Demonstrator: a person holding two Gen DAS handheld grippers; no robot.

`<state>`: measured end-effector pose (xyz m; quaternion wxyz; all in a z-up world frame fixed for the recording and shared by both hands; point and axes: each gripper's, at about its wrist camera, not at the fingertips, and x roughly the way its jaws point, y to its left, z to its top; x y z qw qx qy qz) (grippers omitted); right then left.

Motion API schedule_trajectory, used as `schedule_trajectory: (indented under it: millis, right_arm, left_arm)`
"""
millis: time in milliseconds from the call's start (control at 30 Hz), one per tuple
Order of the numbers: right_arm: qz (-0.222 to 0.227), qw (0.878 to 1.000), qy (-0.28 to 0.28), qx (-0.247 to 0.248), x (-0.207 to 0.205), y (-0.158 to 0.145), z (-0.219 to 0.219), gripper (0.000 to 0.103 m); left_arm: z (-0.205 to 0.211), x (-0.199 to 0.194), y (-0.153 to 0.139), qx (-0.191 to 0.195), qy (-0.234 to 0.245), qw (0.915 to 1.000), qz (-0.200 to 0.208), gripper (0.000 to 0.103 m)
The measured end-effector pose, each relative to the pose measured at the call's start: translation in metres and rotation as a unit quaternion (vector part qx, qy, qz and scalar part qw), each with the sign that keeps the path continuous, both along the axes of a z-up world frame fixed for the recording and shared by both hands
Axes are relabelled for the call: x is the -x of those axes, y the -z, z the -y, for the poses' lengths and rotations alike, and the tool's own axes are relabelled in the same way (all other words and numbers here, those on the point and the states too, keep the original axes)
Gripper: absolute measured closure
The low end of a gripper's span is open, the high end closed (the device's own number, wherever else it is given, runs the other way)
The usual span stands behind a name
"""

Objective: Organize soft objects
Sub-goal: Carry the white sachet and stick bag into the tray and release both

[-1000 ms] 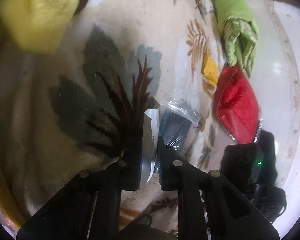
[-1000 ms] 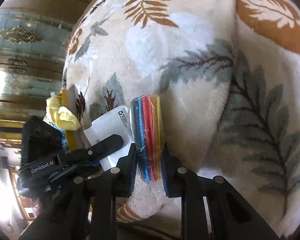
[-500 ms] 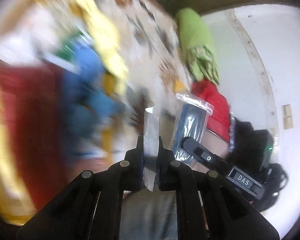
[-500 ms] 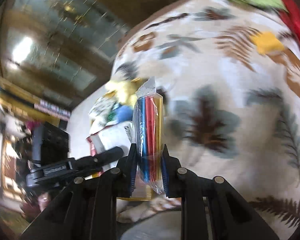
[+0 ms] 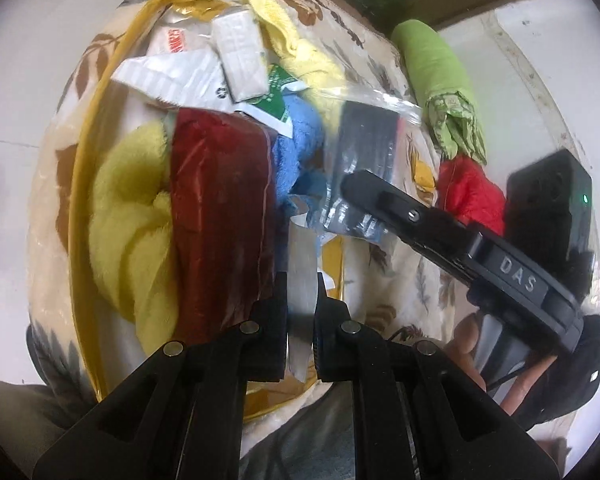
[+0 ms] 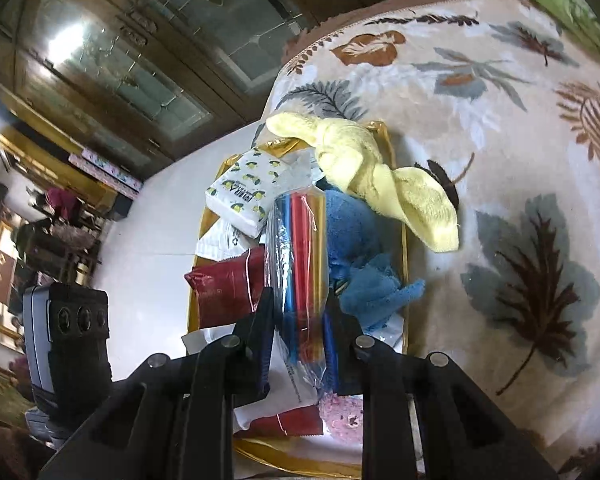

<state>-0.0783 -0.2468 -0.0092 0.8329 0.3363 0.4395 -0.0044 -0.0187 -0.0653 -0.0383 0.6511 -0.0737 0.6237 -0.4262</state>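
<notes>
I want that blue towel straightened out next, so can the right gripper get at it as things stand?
Probably not yet. The right gripper is shut on the striped plastic packet, so its jaws are full. The blue towel lies just beside it in the yellow tray, uncovered on top.

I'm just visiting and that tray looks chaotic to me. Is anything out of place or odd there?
The gold tray is heaped untidily. A yellow cloth droops over its rim onto the leaf-print blanket, and a blue cloth lies crumpled beside it. Nothing looks torn or spilled.
</notes>
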Motion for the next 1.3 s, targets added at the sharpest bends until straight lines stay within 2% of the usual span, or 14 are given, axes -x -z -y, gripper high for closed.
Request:
schedule_trajectory:
  millis: [100, 200, 267, 333, 367, 500, 700, 800, 933, 1000, 1067, 1133, 1300]
  right_arm:
    - [-0.004, 1.0, -0.009, -0.027, -0.006, 0.007, 0.002, 0.079]
    - [-0.016, 0.999, -0.006, -0.034, -0.01, 0.01, 0.0, 0.074]
    - [-0.006, 1.0, 0.01, -0.022, -0.004, 0.003, 0.003, 0.06]
    - [0.014, 0.999, 0.032, -0.013, 0.006, -0.007, 0.007, 0.037]
    - [0.019, 0.999, 0.036, -0.014, 0.008, -0.009, 0.009, 0.034]
    - [0.03, 0.998, 0.058, 0.006, 0.021, -0.018, 0.008, 0.034]
    - [0.066, 0.993, 0.097, -0.018, 0.054, -0.028, 0.007, 0.034]
    - [0.078, 0.99, 0.114, -0.042, 0.069, -0.027, 0.009, 0.034]
    - [0.095, 0.987, 0.122, -0.053, 0.081, -0.03, 0.009, 0.034]
    - [0.104, 0.985, 0.122, -0.057, 0.084, -0.032, 0.007, 0.034]
    - [0.115, 0.984, 0.121, -0.06, 0.086, -0.034, 0.006, 0.034]
    - [0.117, 0.983, 0.125, -0.061, 0.085, -0.034, 0.006, 0.034]
    - [0.122, 0.983, 0.123, -0.062, 0.084, -0.033, 0.005, 0.034]
  left_arm:
    - [0.009, 0.003, -0.001, -0.021, 0.002, 0.9996, 0.019, 0.094]
    - [0.007, 0.001, 0.0, -0.032, -0.004, 0.9991, 0.029, 0.093]
    - [0.007, 0.003, -0.003, -0.03, -0.008, 0.9987, 0.04, 0.083]
    - [0.008, 0.008, -0.005, -0.021, 0.007, 0.9985, 0.049, 0.063]
    - [0.01, 0.009, -0.006, -0.021, 0.012, 0.9983, 0.054, 0.06]
    - [0.013, 0.021, -0.01, -0.039, 0.012, 0.9948, 0.094, 0.057]
    - [-0.017, 0.039, -0.028, -0.035, -0.054, 0.9826, 0.174, 0.057]
    - [-0.029, 0.05, -0.034, -0.038, -0.087, 0.9721, 0.214, 0.056]
    - [-0.035, 0.063, -0.032, -0.08, -0.132, 0.9525, 0.263, 0.055]
    - [-0.036, 0.066, -0.034, -0.088, -0.128, 0.9469, 0.281, 0.055]
    - [-0.031, 0.069, -0.036, -0.105, -0.115, 0.9374, 0.312, 0.055]
    - [-0.03, 0.073, -0.042, -0.103, -0.112, 0.9303, 0.334, 0.055]
    - [-0.024, 0.072, -0.044, -0.091, -0.074, 0.9382, 0.325, 0.055]
